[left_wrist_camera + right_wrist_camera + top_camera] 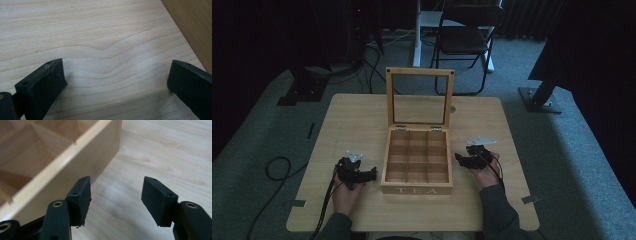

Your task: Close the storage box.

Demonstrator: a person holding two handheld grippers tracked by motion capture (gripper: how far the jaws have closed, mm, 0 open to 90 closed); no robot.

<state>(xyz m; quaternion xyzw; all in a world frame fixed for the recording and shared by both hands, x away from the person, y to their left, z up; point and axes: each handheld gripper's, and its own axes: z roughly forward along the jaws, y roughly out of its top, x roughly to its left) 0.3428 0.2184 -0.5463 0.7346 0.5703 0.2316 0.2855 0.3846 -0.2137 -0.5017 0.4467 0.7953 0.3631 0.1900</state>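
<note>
Right gripper (465, 159) sits at lower right of centre in the high view, jaws parted with nothing between them, just beside the right wall of the tea box (417, 189). Its own view has that box (62, 167) wall at upper left, bare table (162, 152) between the jaws. Left gripper (368, 173) lies lower left of the box, near its left wall, jaws spread wide over bare wood. Box lid (419, 98) stands upright, compartments empty.

Matt pale wooden table (362, 115); tea box (417, 188) wooden, perhaps glass-lidded.
</note>
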